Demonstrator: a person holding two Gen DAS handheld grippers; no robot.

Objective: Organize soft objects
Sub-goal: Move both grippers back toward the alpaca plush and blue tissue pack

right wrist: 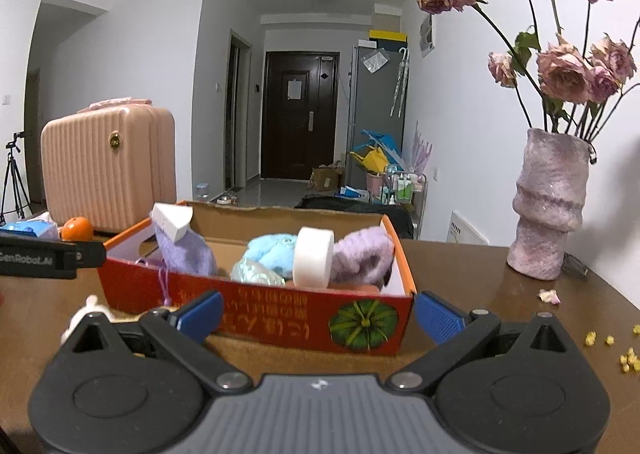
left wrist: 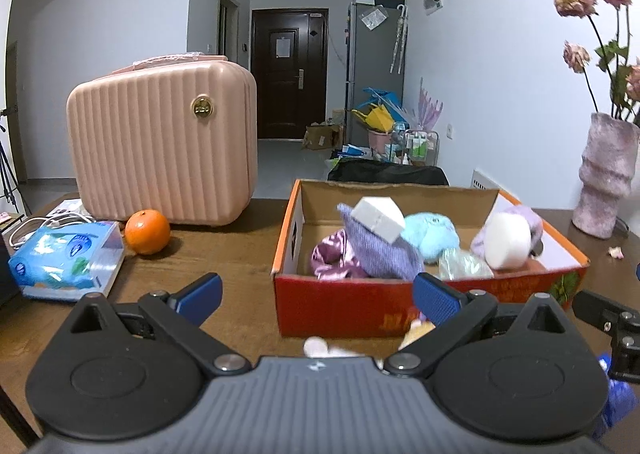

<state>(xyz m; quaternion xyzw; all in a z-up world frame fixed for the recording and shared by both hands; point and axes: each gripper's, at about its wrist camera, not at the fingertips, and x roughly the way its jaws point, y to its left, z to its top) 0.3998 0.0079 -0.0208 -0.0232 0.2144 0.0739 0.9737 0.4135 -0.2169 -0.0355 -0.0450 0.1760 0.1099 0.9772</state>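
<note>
A red and orange cardboard box (left wrist: 344, 306) (right wrist: 280, 318) stands on the brown table and holds soft things. Among them are a purple knit piece (left wrist: 380, 254) with a white foam block (left wrist: 380, 218) on it, a blue plush (left wrist: 432, 234), a round white sponge (right wrist: 313, 262) and a lilac fluffy piece (right wrist: 362, 256). A small white plush toy (left wrist: 316, 346) (right wrist: 86, 312) lies on the table at the box's near left corner, partly hidden by my left gripper. Both my left gripper (left wrist: 320, 294) and right gripper (right wrist: 320, 314) are open and empty, just in front of the box.
A pink ribbed suitcase (left wrist: 160, 142) stands at the back left, with an orange (left wrist: 147, 231) and a blue tissue pack (left wrist: 66, 260) before it. A pink vase (right wrist: 550, 210) of dried roses is at the right. Petals and yellow crumbs (right wrist: 628, 358) lie near the right edge.
</note>
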